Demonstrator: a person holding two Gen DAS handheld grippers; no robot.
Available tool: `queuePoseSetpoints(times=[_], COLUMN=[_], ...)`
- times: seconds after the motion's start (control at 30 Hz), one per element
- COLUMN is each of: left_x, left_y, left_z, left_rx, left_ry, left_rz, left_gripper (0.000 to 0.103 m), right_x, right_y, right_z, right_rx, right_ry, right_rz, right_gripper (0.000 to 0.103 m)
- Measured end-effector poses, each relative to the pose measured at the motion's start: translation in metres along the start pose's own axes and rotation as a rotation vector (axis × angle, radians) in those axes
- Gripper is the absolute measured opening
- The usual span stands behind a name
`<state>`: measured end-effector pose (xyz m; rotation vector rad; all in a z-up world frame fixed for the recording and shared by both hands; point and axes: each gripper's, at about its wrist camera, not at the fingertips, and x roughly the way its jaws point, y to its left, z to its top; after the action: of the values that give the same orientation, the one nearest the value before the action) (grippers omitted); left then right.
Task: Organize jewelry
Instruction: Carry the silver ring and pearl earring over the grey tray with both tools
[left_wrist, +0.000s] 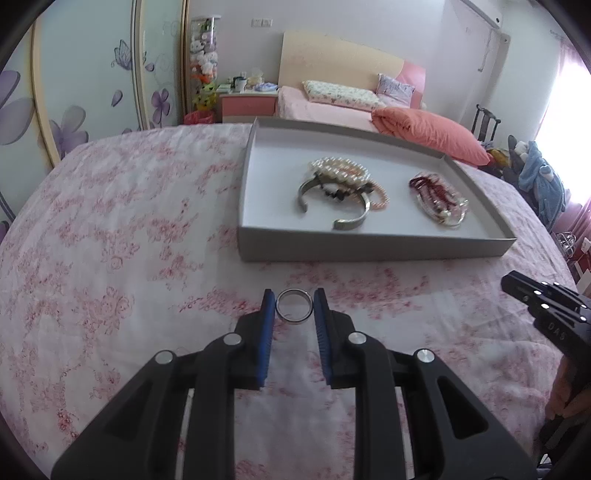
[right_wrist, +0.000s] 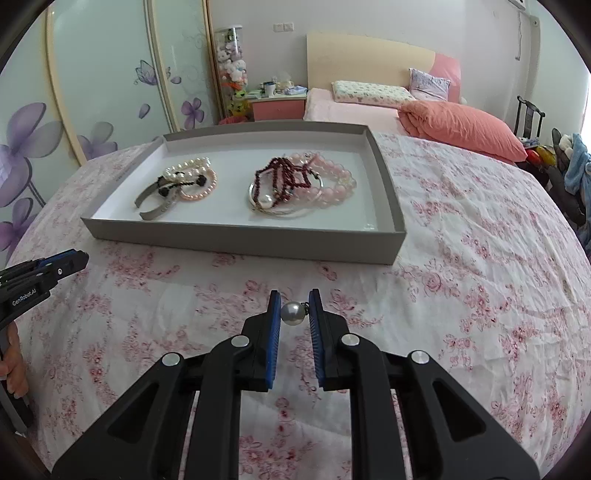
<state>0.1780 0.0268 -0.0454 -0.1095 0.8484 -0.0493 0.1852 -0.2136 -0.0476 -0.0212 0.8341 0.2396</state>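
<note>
Bracelets (right_wrist: 192, 181) and beads (right_wrist: 295, 184) are already placed in the tray (right_wrist: 236, 240). A ring (left_wrist: 294, 306) is clamped by the left gripper (left_wrist: 294, 308) and a pearl (right_wrist: 293, 314) by the right gripper (right_wrist: 293, 314); both remain undeposited.

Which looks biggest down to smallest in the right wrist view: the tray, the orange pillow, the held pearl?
1. Tray
2. Orange pillow, though it lies farther from the camera, so it may be larger than it looks
3. Pearl, clamped in the right gripper, smallest despite being nearest

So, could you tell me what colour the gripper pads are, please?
Blue pads on black fingers, clearest in the right wrist view.
</note>
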Motion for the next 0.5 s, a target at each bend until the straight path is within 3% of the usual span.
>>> queuePoseSetpoints(times=[0.5], left_x=[-0.023], left_y=[-0.028], left_z=[0.004], left_rx=[0.037], left_ry=[-0.051], left_rz=[-0.059], left_gripper=[0.022], right_x=[-0.018], right_y=[0.02], right_z=[0.004], right_rx=[-0.03], right_ry=[-0.056], right_rz=[0.047], right_gripper=[0.016])
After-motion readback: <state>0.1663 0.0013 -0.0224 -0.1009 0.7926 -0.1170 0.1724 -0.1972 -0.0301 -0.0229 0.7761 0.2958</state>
